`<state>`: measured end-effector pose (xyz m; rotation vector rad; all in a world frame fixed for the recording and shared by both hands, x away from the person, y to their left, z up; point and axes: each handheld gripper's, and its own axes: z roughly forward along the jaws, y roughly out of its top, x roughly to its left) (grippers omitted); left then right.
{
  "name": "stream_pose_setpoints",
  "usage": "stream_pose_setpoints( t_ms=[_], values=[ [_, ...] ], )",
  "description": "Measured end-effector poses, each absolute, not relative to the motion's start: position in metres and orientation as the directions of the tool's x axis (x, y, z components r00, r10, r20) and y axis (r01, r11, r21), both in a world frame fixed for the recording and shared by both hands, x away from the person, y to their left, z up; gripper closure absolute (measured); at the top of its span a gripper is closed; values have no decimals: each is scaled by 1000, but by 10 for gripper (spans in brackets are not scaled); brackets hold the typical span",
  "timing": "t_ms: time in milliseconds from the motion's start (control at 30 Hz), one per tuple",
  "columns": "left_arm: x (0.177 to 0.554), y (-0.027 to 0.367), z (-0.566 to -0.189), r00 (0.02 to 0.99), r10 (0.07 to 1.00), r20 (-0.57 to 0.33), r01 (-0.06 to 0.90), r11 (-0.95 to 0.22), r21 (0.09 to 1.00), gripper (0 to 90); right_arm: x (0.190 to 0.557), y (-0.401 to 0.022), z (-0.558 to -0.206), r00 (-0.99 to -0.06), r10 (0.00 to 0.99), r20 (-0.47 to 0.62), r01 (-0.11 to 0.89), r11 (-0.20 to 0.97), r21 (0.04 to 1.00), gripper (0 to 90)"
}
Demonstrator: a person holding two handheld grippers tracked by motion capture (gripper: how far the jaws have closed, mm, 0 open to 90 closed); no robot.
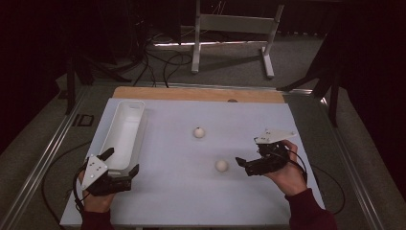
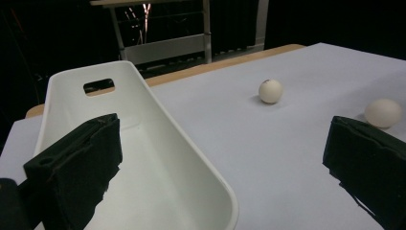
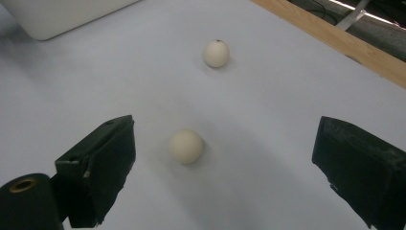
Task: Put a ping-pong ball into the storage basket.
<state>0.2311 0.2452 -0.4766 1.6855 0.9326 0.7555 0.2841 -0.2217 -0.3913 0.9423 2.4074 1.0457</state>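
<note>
The right hand-held gripper (image 1: pixel 248 160), jaws wide apart, faces the near egg (image 1: pixel 221 166) at its 9 o'clock; the left hand-held gripper (image 1: pixel 122 160) gapes at the white bin (image 1: pixel 125 132).

The left gripper (image 1: pixel 120 160) sits at seven o'clock of the high view, jaws spread wide, pointing toward one o'clock. The right gripper (image 1: pixel 250 155) sits at four o'clock, jaws wide apart, aimed toward nine o'clock.

White counter (image 1: pixel 191 196) with a wooden strip (image 1: pixel 191 94) along its far edge. Beyond, white frame (image 1: pixel 234 23) and black cables (image 1: pixel 160 62) on grey floor (image 1: pixel 230 72).
</note>
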Motion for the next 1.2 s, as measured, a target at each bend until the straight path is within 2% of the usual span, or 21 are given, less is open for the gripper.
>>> stream_pose_setpoints(
  t_ms=[1200],
  values=[
    [231,244,-477,493,868,56,223,-188,956,5,302,-196,-408,-758,649,-64,451,592,668,74]
  ],
)
